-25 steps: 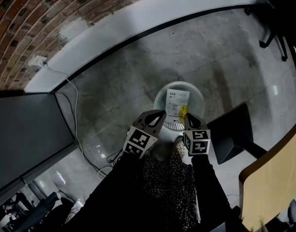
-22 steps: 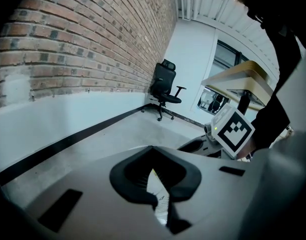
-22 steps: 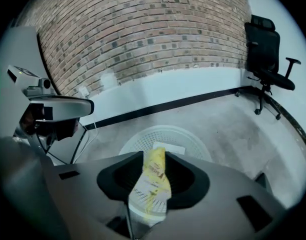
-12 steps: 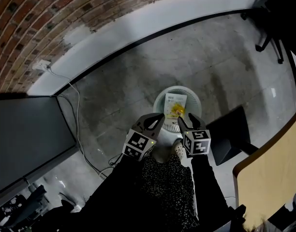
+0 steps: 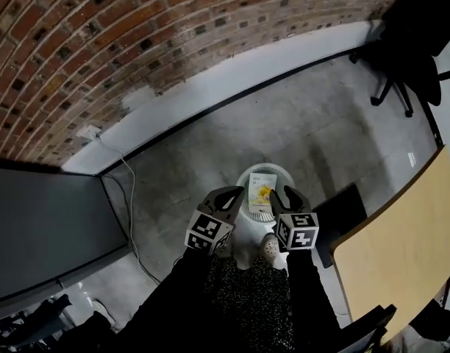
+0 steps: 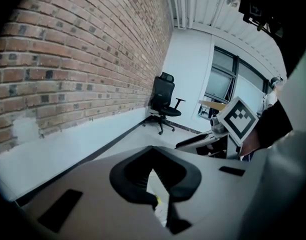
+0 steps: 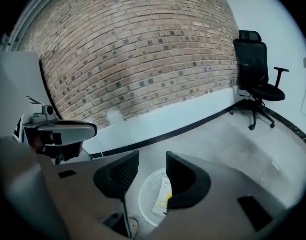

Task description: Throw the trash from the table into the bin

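**brickfan:** Brick wall across the top, white skirting strip below it, grey concrete floor. What's down there, count-wise?

**binwatcher:** One white bin (image 5: 248, 206) pretty much dead centre of the head view. Inside it there's one white printed sheet (image 5: 257, 182) and one yellow scrap (image 5: 265, 193), both lying in the basket. Around that: one black office chair (image 5: 398, 65) at 2 o'clock, one tan worktop (image 5: 401, 234) at 4 o'clock, and one wall socket (image 5: 89, 132) at 10 o'clock with a cable trailing down from it.

**brickfan:** And the claws?

**binwatcher:** Two, side by side, just at 6 o'clock of the bin and above it. The left claw (image 5: 237, 192) has its tips pressed together with nothing in it. The right claw (image 5: 284, 191) has just been opening its jaws. They stand clearly apart with nothing between them, and you can see the bin through the gap.
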{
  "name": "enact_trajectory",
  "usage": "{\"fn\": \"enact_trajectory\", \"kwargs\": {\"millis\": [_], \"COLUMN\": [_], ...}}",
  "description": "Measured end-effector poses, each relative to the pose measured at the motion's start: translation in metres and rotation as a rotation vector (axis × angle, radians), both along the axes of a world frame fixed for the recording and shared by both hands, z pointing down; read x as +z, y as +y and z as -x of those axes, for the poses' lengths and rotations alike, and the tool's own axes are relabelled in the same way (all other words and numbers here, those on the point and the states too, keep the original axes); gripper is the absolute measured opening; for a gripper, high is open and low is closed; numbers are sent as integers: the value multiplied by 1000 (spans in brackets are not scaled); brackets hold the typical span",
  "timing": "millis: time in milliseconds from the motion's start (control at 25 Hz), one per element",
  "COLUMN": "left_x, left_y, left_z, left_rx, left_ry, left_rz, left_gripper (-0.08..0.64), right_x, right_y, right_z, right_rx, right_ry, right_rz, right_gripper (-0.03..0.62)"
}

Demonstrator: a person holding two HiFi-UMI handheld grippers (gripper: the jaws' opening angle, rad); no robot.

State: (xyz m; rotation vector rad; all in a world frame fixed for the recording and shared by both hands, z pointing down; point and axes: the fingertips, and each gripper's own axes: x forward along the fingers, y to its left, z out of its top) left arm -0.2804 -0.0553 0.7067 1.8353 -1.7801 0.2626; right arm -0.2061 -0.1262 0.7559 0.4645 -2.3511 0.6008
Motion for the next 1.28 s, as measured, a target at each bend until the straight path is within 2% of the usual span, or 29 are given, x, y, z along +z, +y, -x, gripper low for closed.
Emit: {"fn": "enact_trajectory", "kwargs": {"millis": [80, 160, 280, 520, 840, 1040, 1280], "left_x": [-25, -48, -82, -163, -245, -283, -317], "left_y": [-5, -7, -8, -23, -47, -52, -62], "left_z": [6, 10, 15, 9, 19, 20, 22], "left_rx": [7, 18, 6, -26, 10, 6, -3], "left_ry": [-13, -26, -32, -22, -105, -136, -156], "left_rz": [-19, -36, -68, -182, -289, -340, -384], "left_gripper": [-3, -3, -3, -3, -3, -3, -4], "right_x": [-28, -60, -98, -164, -263, -312, -357], "right_y": [-4, -10, -20, -31, -54, -63, -83], "right_z": [5, 5, -1, -7, 0, -6, -17], "right_rx": [14, 19, 37, 88, 114, 126, 160], "right_ry": [-25, -40, -47, -81, -191, -247, -270], "right_rz": [-15, -59, -115, -153, -269, -334, -402], "right_gripper": [173, 117, 72, 72, 30, 14, 14]}}
